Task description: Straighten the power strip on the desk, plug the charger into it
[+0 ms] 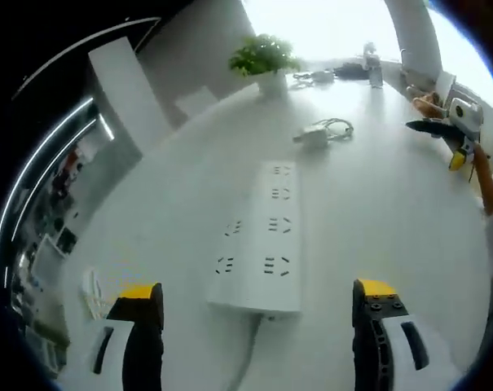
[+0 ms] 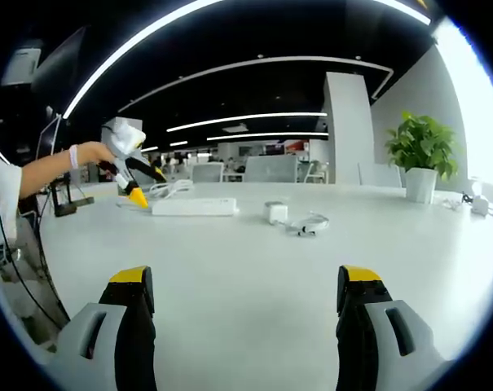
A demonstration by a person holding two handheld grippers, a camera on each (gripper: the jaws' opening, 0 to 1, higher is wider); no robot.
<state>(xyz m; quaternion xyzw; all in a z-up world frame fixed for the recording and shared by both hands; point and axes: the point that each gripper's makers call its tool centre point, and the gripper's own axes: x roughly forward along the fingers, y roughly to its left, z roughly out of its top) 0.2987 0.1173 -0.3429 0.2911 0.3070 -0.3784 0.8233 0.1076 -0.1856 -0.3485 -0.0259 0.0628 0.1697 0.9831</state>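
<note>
Both my grippers [image 1: 258,314] [image 2: 246,305] gape empty; power strip [image 1: 258,236] mid-desk [image 1: 393,204], rigid, probably light — grasp its sides.

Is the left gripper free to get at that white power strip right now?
Probably yes: the left gripper hangs open just above the power strip, and nothing lies between them on the desk.

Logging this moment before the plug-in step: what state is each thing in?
Power strip: flat on the desk, sockets empty, nothing plugged in.
Charger: lying on the desk beyond the strip, unplugged, cable coiled beside it.
Left gripper: open, holding nothing, near the strip's cord end.
Right gripper: open, empty.
Potted plant: upright.
</note>
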